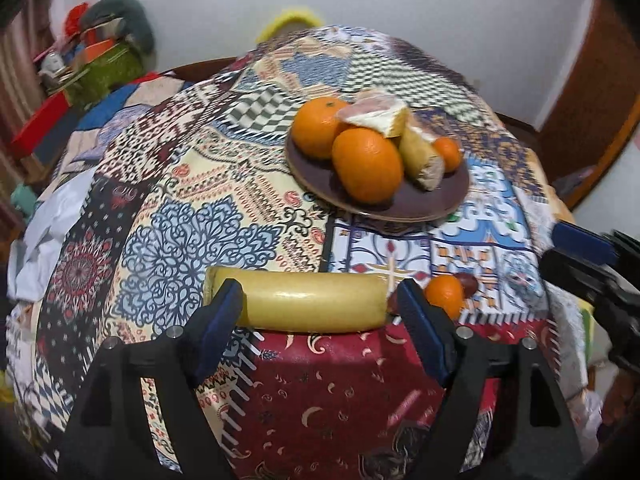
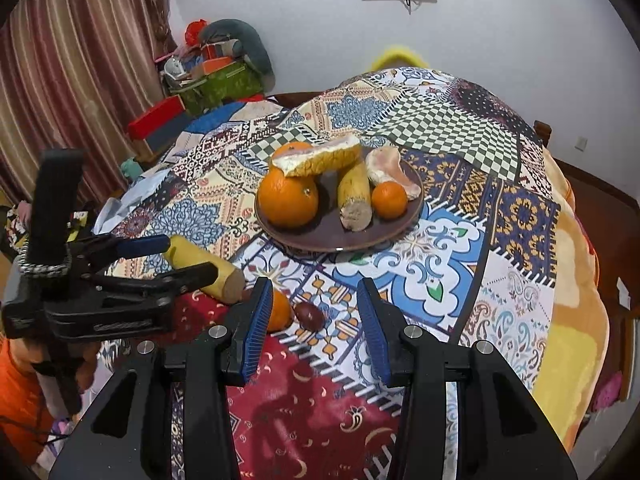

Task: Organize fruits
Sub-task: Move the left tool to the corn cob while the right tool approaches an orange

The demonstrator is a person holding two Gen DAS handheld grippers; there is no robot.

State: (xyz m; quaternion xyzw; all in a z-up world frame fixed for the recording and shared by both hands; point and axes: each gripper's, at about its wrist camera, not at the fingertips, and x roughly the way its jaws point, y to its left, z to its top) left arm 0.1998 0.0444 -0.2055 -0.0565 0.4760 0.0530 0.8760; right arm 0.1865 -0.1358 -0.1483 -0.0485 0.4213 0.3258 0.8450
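Observation:
A brown plate (image 1: 448,196) (image 2: 384,232) holds two large oranges (image 1: 367,165) (image 2: 288,199), a small orange (image 2: 389,199), a yellow cob-like piece (image 2: 354,194) and pomelo pieces (image 1: 378,114). A long yellow piece (image 1: 312,300) (image 2: 200,264) lies crosswise on the tablecloth. My left gripper (image 1: 318,300) is open, its fingers astride the piece, which lies just beyond them. A small orange (image 1: 444,294) (image 2: 278,312) and a dark date-like fruit (image 2: 309,315) lie beside it. My right gripper (image 2: 314,320) is open and empty, just short of them.
The patchwork tablecloth (image 2: 440,248) covers a round table. The left gripper's body (image 2: 92,288) stands at the left of the right wrist view. Boxes and clutter (image 2: 208,76) sit beyond the table by the curtain.

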